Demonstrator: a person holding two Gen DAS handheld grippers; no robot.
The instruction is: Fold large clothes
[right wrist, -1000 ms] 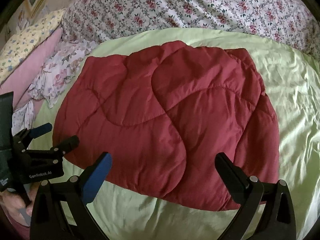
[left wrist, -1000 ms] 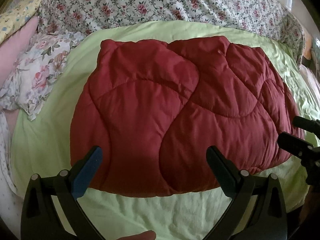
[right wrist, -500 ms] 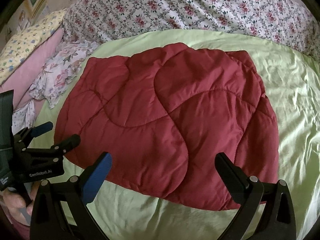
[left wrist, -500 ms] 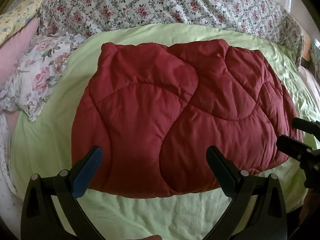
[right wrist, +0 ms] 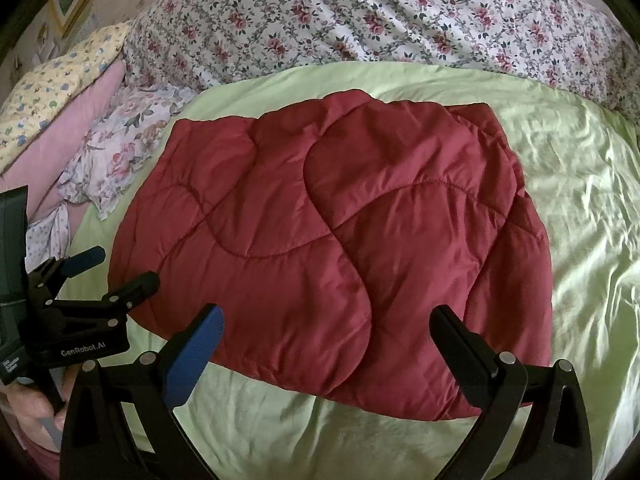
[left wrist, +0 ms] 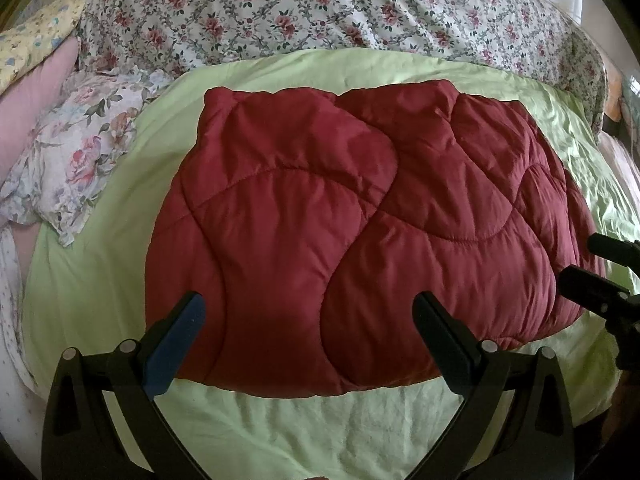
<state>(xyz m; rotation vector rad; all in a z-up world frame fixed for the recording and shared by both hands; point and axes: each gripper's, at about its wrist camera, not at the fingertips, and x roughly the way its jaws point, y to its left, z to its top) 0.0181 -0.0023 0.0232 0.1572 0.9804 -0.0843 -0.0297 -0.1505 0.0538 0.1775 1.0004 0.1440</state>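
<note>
A dark red quilted garment point(left wrist: 360, 232) lies folded into a thick rectangle on a light green sheet point(left wrist: 320, 420); it also shows in the right wrist view point(right wrist: 332, 248). My left gripper point(left wrist: 308, 316) is open and empty, hovering above the garment's near edge. It shows from the side in the right wrist view point(right wrist: 116, 268). My right gripper point(right wrist: 328, 332) is open and empty above the garment's near right edge. Its fingers point(left wrist: 592, 284) show at the right of the left wrist view.
A floral bedspread point(left wrist: 340, 12) is bunched along the far side. A floral pillow point(left wrist: 76, 152), a pink pillow point(right wrist: 52, 148) and a yellow pillow point(right wrist: 60, 80) lie at the left. Green sheet point(right wrist: 580, 200) stretches to the right.
Both grippers have drawn back and up a little from the garment, so it sits slightly farther away. The garment itself has not moved.
</note>
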